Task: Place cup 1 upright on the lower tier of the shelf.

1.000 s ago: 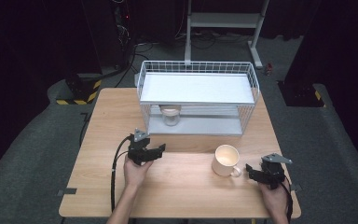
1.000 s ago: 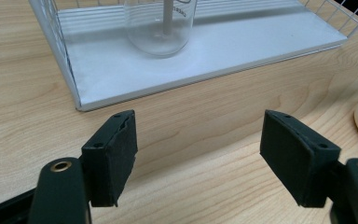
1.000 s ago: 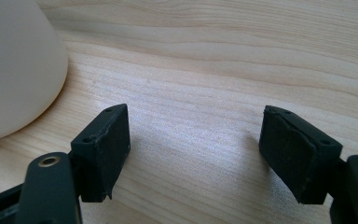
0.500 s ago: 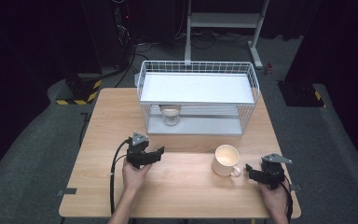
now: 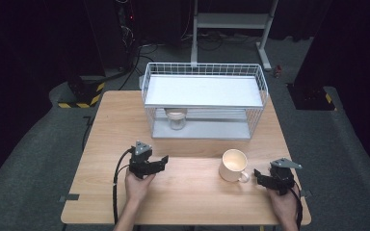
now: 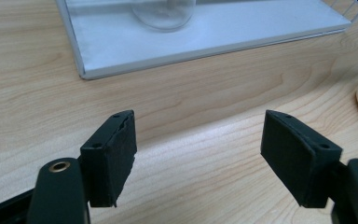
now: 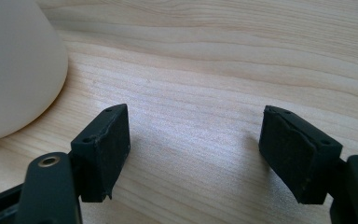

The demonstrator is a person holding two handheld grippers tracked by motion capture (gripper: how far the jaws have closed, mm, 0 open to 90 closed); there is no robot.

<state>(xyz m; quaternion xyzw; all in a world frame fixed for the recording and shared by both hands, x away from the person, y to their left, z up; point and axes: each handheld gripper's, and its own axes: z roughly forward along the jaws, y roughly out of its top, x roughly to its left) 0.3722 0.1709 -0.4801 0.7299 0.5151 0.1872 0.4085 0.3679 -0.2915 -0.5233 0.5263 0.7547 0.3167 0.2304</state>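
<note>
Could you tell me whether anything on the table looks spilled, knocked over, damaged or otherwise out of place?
Nothing stands out. The cream mug stands upright on the wooden table, with no spill around it. The glass jar stands upright on the lower shelf of the wire rack, which sits square. Both the left gripper and the right gripper are open and empty.

Black left claw (image 5: 163, 160) and right claw (image 5: 258, 175) — grey three-cornered plates, trailing black cables.

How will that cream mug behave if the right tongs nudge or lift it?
The cream mug looks rigid and probably ceramic, so likely breakable and heavyish. It stands upright, so a low nudge should slide it rather than tip it. Its glossy wall may slip between the pads; the right tongs stand open beside it.
</note>
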